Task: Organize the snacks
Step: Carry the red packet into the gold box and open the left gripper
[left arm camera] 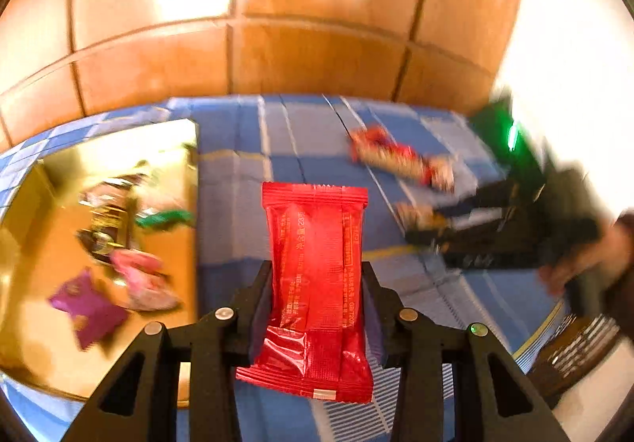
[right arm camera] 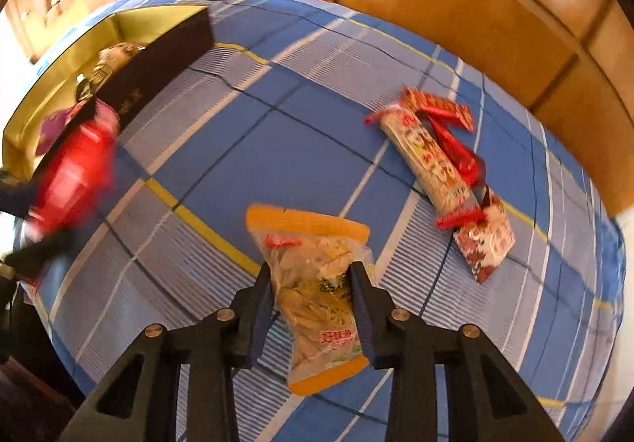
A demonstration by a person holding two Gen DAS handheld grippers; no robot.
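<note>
My left gripper [left arm camera: 317, 275] is shut on a red snack packet [left arm camera: 315, 263] and holds it above the blue checked cloth, just right of the gold-lined box [left arm camera: 174, 243]. The box holds several snacks, among them a purple packet [left arm camera: 87, 307] and a pink one [left arm camera: 142, 275]. My right gripper [right arm camera: 312, 275] is shut on a clear orange-edged snack bag [right arm camera: 313, 275] above the cloth. The red packet shows blurred at the left in the right wrist view [right arm camera: 75, 176], next to the box [right arm camera: 158, 57]. A few red and white snack packets [right arm camera: 440, 160] lie on the cloth at the right.
The blue checked tablecloth [right arm camera: 277, 148] covers the table. Wooden wall panels [left arm camera: 317, 45] stand behind it. The loose packets also show in the left wrist view [left arm camera: 400, 156], with the right gripper and hand blurred beyond them. The box has a dark outer wall [right arm camera: 166, 61].
</note>
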